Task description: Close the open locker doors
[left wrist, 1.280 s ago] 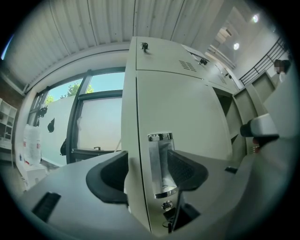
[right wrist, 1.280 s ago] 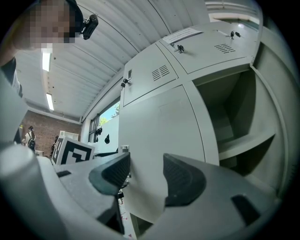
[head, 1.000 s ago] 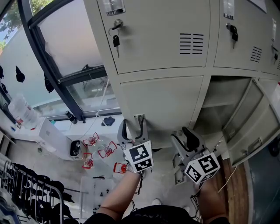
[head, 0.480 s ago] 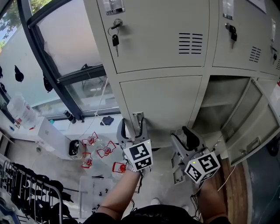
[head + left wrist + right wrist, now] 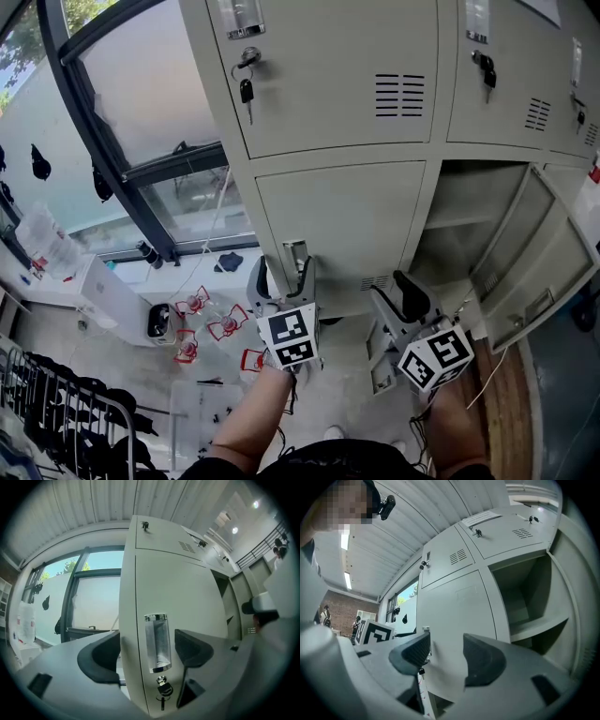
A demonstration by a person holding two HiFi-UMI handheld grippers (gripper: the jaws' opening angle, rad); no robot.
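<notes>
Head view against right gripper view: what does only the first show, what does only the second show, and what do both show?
Only the head view: the floor with small red objects, the person's left forearm, and the marker cube on the right hand-held gripper.
Only the right gripper view: the ceiling, a strip lamp, a brick wall, and a look along that gripper's open, empty jaws.
Both: the open locker with its shelf, the lower door beside it, the vented upper doors with keys, and the window.
</notes>
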